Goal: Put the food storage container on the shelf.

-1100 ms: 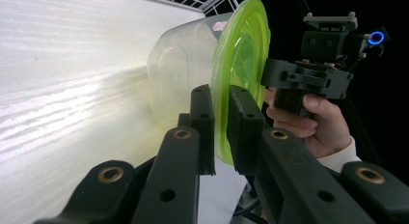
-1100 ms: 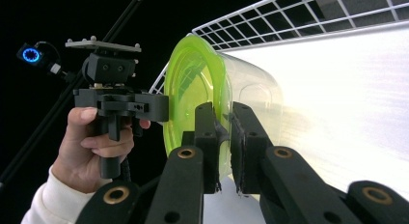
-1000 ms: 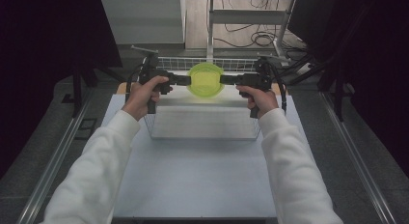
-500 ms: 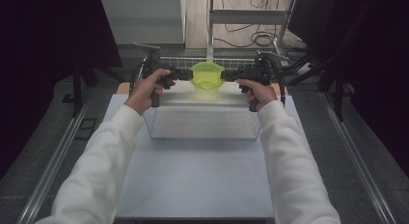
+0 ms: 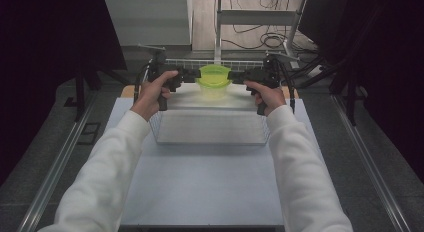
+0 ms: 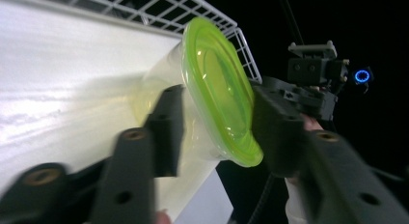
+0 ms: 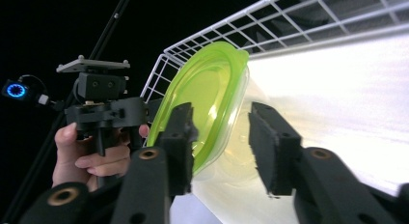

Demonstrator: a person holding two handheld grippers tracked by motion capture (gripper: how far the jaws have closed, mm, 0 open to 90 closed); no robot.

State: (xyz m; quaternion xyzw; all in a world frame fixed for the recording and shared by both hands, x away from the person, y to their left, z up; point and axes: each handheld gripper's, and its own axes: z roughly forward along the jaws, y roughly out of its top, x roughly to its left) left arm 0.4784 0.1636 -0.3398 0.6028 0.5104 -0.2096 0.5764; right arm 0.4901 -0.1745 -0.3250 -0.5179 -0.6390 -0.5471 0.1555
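A clear tub with a green lid point(image 5: 213, 77) hangs in the air above the far end of a white wire basket point(image 5: 210, 126), at about 12 o'clock on the pale blue worktop point(image 5: 200, 182). The 2 grippers hold it between them, one from each side.

The left gripper point(image 5: 192, 76) comes in from the tub's 9 o'clock side. In the left gripper view its jaws are part-way closed on the lid's rim, 1 jaw under the rim against the clear wall and the other above the lid point(image 6: 219, 91). The right gripper point(image 5: 235, 76) comes in from 3 o'clock. In the right gripper view 1 jaw sits against the green lid point(image 7: 202, 96) and the other stands on the body side; a gap shows between that jaw and the clear wall, so I cannot tell how firmly this side pinches.

The tub looks level in the high view and clear of the basket's white floor.

The step in hand seems to be carrying the tub over the basket, held by both grippers, ready to lower it in. The next move probably calls for both hands to come down together at the same rate, keeping the tub level so the rim does not slip out of either grip, and staying inside the far wire wall. Only once the base rests on the basket floor should the jaws open, both sides together.
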